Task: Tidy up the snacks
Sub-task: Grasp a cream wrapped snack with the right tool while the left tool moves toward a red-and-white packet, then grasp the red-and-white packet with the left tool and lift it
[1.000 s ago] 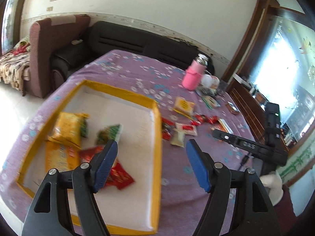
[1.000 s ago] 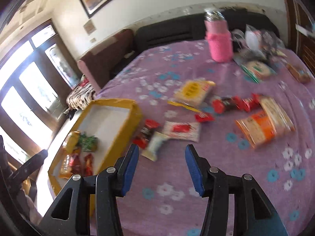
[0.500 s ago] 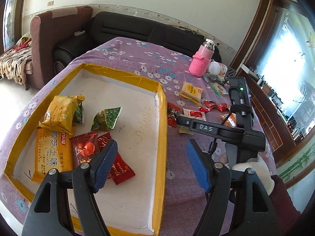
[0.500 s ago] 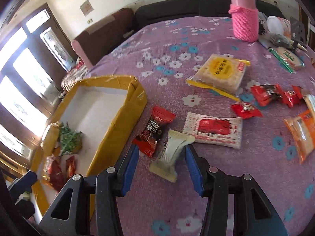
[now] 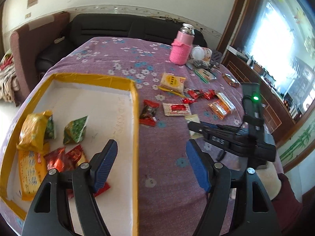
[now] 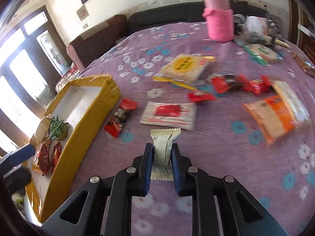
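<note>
My right gripper (image 6: pixel 161 147) is closing, its blue pads pressed on the sides of a cream snack packet (image 6: pixel 164 149) that lies on the purple flowered cloth. The left wrist view shows that same gripper (image 5: pixel 196 126) low over the packet (image 5: pixel 193 118). My left gripper (image 5: pixel 150 149) stands open and holds nothing, straddling the right rim of the yellow-edged white tray (image 5: pixel 135 118). Inside the tray lie a yellow bag (image 5: pixel 33 131), a green packet (image 5: pixel 75 127) and red packets (image 5: pixel 61 159). Loose on the cloth are a red-and-black candy (image 6: pixel 121 118) and a white-and-red packet (image 6: pixel 169 115).
More snacks lie further back: a yellow-labelled cracker pack (image 6: pixel 185 66), red candies (image 6: pixel 236 83) and an orange pack (image 6: pixel 271 114). A pink-sleeved bottle (image 6: pixel 219 19) stands at the far side beside cups and clutter. A dark sofa (image 5: pixel 110 27) runs behind the table.
My right gripper dropped onto the cream packet and shut on it. My left gripper shifted right, from over the tray's inside to over its right rim, still open.
</note>
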The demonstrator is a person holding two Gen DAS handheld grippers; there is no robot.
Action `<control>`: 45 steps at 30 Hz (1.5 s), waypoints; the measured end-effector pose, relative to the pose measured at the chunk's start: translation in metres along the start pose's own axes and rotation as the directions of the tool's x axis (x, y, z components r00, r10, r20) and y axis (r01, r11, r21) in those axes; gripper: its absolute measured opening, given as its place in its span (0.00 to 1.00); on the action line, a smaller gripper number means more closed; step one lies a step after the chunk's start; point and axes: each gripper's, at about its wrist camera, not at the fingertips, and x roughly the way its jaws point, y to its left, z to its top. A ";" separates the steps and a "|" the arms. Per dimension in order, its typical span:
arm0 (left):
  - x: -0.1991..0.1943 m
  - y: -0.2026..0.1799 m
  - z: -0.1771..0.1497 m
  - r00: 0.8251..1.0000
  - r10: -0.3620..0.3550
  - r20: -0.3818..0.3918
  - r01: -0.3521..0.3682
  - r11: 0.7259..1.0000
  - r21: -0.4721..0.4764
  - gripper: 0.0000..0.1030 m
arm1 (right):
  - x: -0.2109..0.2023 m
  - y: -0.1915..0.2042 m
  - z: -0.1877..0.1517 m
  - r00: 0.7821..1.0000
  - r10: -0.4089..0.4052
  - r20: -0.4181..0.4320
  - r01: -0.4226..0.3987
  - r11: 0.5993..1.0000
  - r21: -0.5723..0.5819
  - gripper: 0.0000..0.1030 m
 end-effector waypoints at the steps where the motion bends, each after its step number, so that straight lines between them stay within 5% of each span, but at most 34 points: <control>1: 0.005 -0.006 0.004 1.000 -0.007 -0.010 0.007 1.000 0.018 0.70 | -0.004 -0.008 -0.001 1.000 0.006 0.013 -0.006 1.000 0.017 0.18; 11: 0.110 -0.055 0.072 0.985 -0.087 -0.146 0.108 0.984 0.144 0.70 | -0.021 -0.071 -0.010 0.993 0.087 0.074 -0.100 0.976 0.192 0.19; 18: 0.177 -0.063 0.083 0.974 -0.005 -0.228 0.057 0.973 0.222 0.69 | -0.022 -0.070 -0.008 0.991 0.112 0.078 -0.125 0.972 0.198 0.19; 22: 0.184 -0.069 0.073 0.957 -0.012 -0.289 0.090 0.962 0.259 0.69 | -0.024 -0.071 -0.009 0.991 0.113 0.076 -0.127 0.969 0.213 0.19; 28: 0.162 -0.086 0.051 0.934 -0.036 -0.355 0.165 0.926 0.340 0.49 | -0.027 -0.077 -0.010 0.992 0.097 0.085 -0.115 0.961 0.252 0.19; 34: 0.147 -0.102 0.042 0.959 0.040 -0.279 0.099 0.878 0.469 0.48 | -0.031 -0.085 -0.010 0.991 0.090 0.099 -0.115 0.951 0.286 0.19; 37: 0.155 -0.107 0.039 0.957 0.039 -0.287 0.110 0.867 0.486 0.48 | -0.030 -0.086 -0.010 0.991 0.095 0.093 -0.118 0.949 0.292 0.19; 40: 0.162 -0.116 0.039 0.970 0.072 -0.233 0.067 0.839 0.539 0.55 | -0.031 -0.087 -0.010 0.991 0.096 0.095 -0.120 0.949 0.293 0.19; 43: 0.167 -0.112 0.040 0.953 0.041 -0.302 0.118 0.864 0.490 0.59 | -0.031 -0.089 -0.010 0.991 0.091 0.095 -0.116 0.947 0.299 0.19; 45: 0.161 -0.107 0.038 0.922 0.005 -0.387 0.175 0.885 0.430 0.59 | -0.032 -0.092 -0.011 0.991 0.089 0.095 -0.115 0.944 0.310 0.19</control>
